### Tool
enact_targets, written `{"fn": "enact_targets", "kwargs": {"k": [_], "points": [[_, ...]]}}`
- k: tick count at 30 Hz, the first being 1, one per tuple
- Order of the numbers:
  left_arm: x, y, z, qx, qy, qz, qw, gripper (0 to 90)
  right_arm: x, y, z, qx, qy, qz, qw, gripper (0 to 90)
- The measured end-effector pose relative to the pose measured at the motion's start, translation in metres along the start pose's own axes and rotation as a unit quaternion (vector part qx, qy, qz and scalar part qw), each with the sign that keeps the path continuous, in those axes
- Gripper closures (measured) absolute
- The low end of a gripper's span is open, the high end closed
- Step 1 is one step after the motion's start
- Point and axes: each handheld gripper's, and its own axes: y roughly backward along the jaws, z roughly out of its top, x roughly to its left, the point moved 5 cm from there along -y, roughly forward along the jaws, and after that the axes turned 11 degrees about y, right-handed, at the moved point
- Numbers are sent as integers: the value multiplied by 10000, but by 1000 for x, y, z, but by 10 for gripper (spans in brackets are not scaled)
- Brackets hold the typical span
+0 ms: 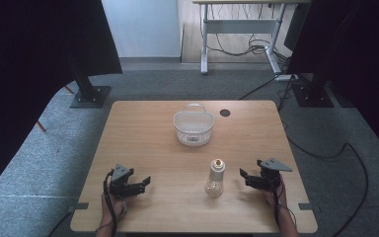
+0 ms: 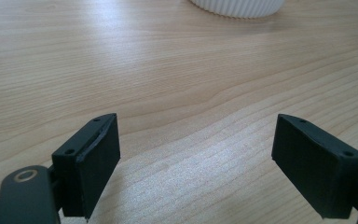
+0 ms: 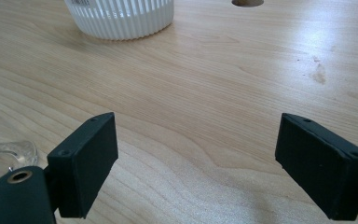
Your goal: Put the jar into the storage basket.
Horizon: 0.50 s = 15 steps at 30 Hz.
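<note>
From the high view, the left tongs [image 1: 147,180] sit low over the near left of the counter [image 1: 143,143], jaws apart and nothing between them, while the right tongs [image 1: 243,175] hover at the near right, jaws also spread and bare. Between the two, nearer the right tongs, lies the bulb [image 1: 215,177], its clear glass end toward the person and its white neck pointing away; it touches neither pair. Beyond the bulb, well ahead of both tongs, stands the white basket [image 1: 193,127], and a dark hole [image 1: 224,112] in the counter lies just to its right. Over to the left gripper view: the left tongs [image 2: 196,158] gape wide above bare wood, with the basket [image 2: 237,7] far ahead and a little right. And the right gripper view: the right tongs [image 3: 198,161] stand wide open over bare wood, the glass of the bulb [image 3: 2,161] just outside the left jaw, the basket [image 3: 121,18] ahead to the left, the hole [image 3: 247,3] straight ahead.
</note>
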Motion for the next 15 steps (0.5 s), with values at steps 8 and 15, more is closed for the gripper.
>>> {"fn": "enact_targets", "kwargs": {"k": [8, 15], "points": [[-2, 0, 0, 2, -91, 23, 10000, 146, -1, 3, 0, -137, -11, -61, 9999, 126], [-3, 0, -1, 10, -113, 43, 9999, 145, -4, 5, -1, -166, -27, -134, 9998, 127]]}}
